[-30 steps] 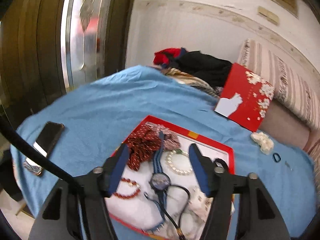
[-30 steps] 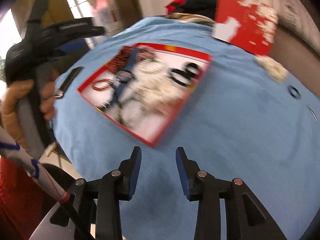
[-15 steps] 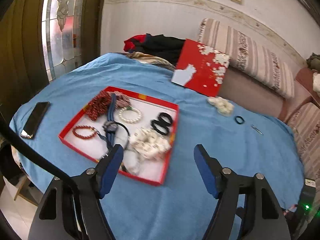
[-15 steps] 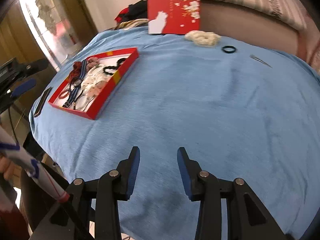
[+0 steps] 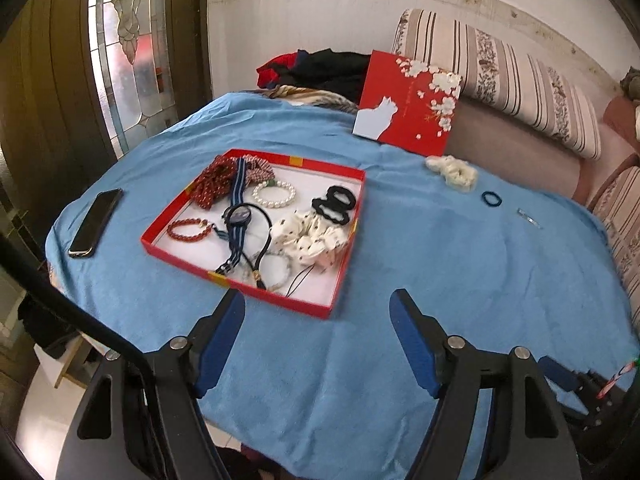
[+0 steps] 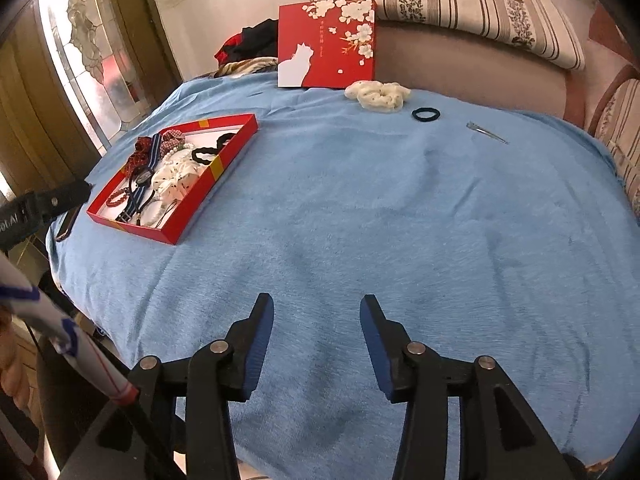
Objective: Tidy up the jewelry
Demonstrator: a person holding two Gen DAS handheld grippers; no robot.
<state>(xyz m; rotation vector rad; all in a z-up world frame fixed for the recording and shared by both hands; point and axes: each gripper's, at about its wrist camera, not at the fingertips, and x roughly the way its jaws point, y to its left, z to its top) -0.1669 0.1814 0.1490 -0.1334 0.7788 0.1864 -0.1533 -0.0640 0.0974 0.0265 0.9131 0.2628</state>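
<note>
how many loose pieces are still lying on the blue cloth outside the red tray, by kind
white scrunchie: 1
dark hair tie: 1
metal hair clip: 1
total: 3, all outside the red tray

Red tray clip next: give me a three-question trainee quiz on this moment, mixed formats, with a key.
1. True or false: the cream scrunchie near the box lid lies inside the red tray.
2. Which lies loose on the blue cloth? A) pearl bracelet B) dark hair tie C) striped-strap watch
3. Fill in: the left gripper and right gripper both stand ____, holding nothing.

Key: 1 false; 2 B; 3 open.
</note>
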